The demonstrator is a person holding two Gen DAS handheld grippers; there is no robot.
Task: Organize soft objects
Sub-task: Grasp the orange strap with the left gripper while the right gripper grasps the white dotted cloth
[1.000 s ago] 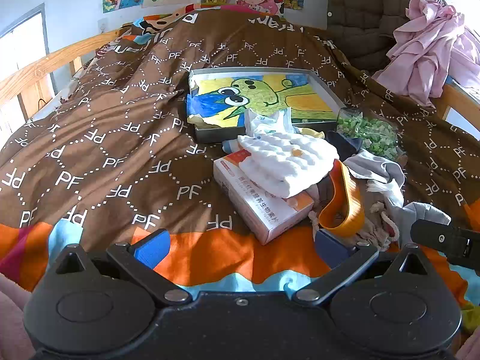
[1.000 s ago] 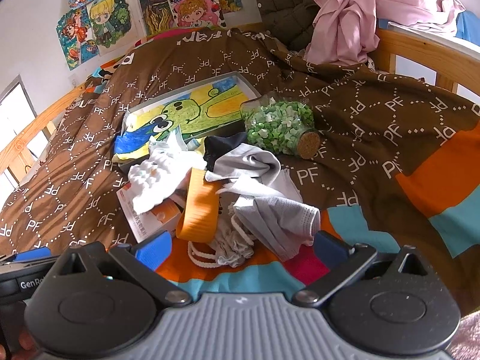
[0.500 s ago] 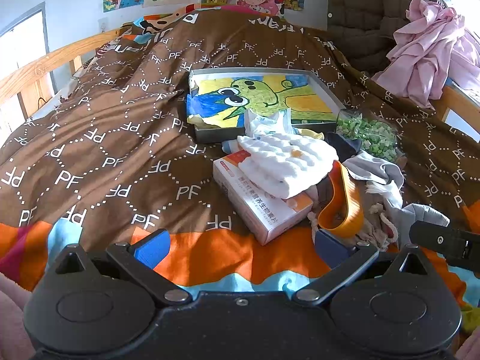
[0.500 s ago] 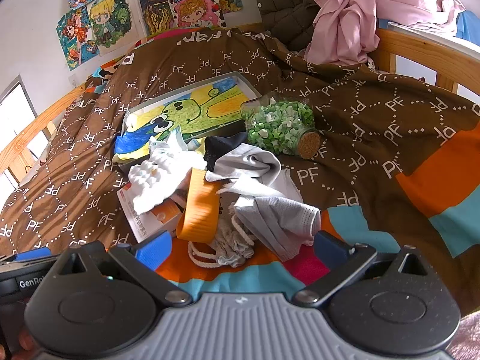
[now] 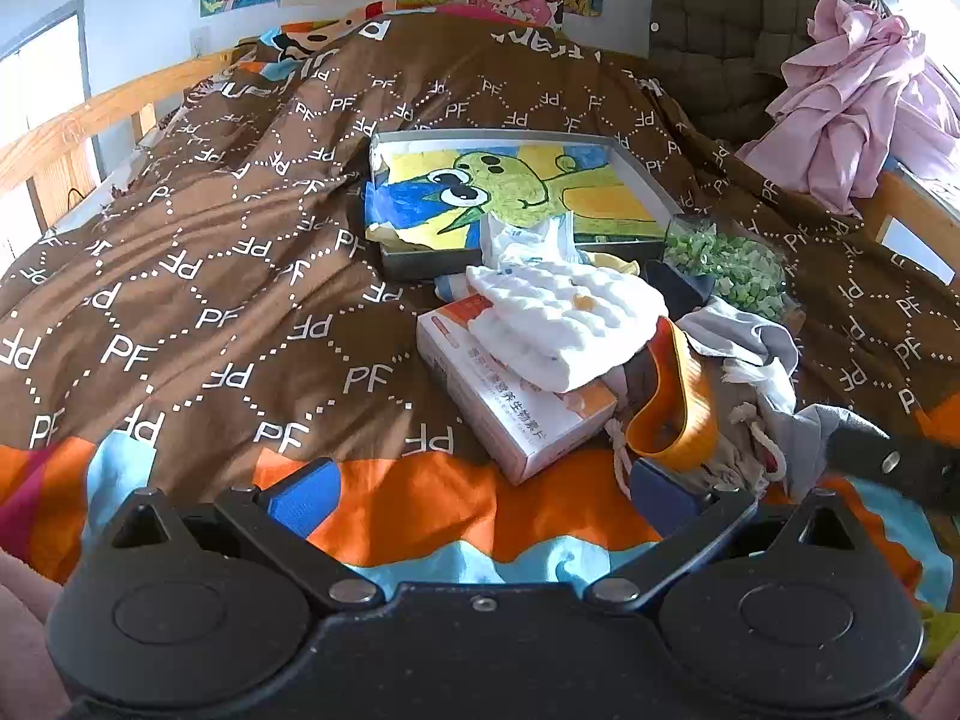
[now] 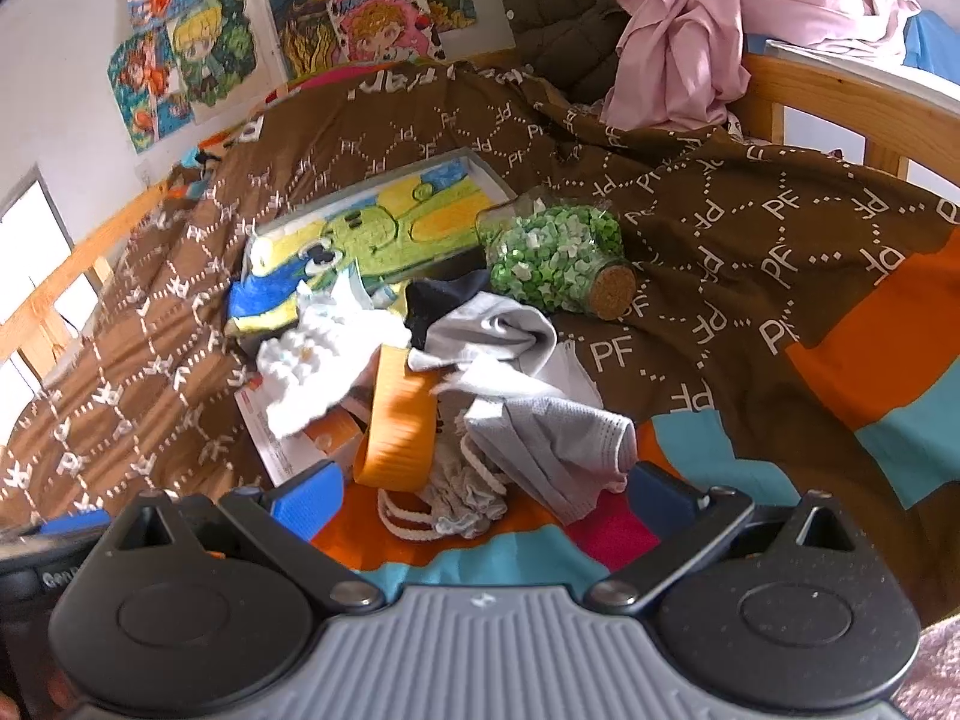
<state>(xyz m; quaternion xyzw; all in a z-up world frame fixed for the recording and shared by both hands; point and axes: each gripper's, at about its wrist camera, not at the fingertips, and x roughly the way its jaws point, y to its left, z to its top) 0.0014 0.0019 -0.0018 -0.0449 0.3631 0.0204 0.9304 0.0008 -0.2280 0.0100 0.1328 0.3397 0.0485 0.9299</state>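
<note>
A heap of soft things lies mid-bed: a folded white cloth (image 5: 564, 324) (image 6: 318, 360) on a white and orange box (image 5: 510, 408), a grey sock (image 6: 552, 444), a light grey garment (image 6: 492, 330), a beige drawstring pouch (image 6: 462, 492) and an orange band (image 5: 678, 414) (image 6: 399, 426). My left gripper (image 5: 480, 492) is open over the orange stripe, short of the box. Open too, my right gripper (image 6: 480, 492) hovers just before the pouch and sock, touching nothing. Its dark body shows at the right edge of the left wrist view.
A shallow grey tray (image 5: 420, 264) holding a frog painting sits behind the heap. A corked glass jar of green beads (image 6: 558, 258) lies on its side to the right. Wooden bed rails (image 6: 840, 96) bound both sides, with pink clothes (image 5: 852, 96) piled at the far right.
The right wrist view has swung and tilted a little, blurring the scene, and the heap sits slightly nearer. The left gripper has barely moved. Both stay open.
</note>
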